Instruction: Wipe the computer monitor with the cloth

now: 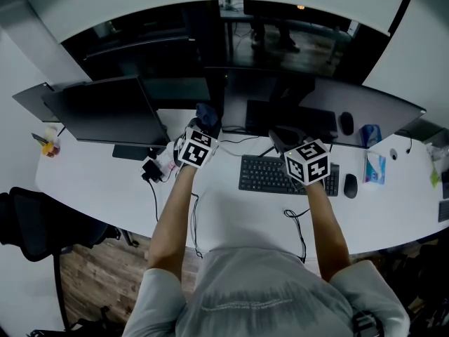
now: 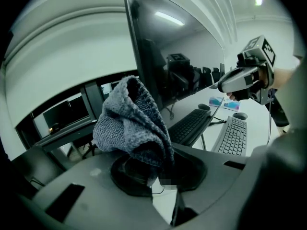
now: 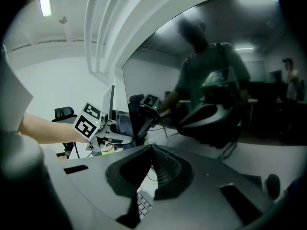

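Two grippers: left gripper [image 2: 153,172] clenched on one grey cloth [image 2: 132,123], bunched just beside centre monitor [image 1: 270,93], at 11 o'clock of one keyboard [image 1: 270,175]; right gripper [image 3: 148,172] pinched together, empty. One further monitor [image 1: 105,111] at 9 o'clock. Two mice [image 1: 351,186].

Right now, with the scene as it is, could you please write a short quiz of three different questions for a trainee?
1. True or false: the left gripper holds a grey cloth.
2. Which thing lies on the desk by the right gripper? A) keyboard B) plate C) teapot
3. Fill in: the right gripper's jaws are ____, with nothing between them.
Key: 1 true; 2 A; 3 together.
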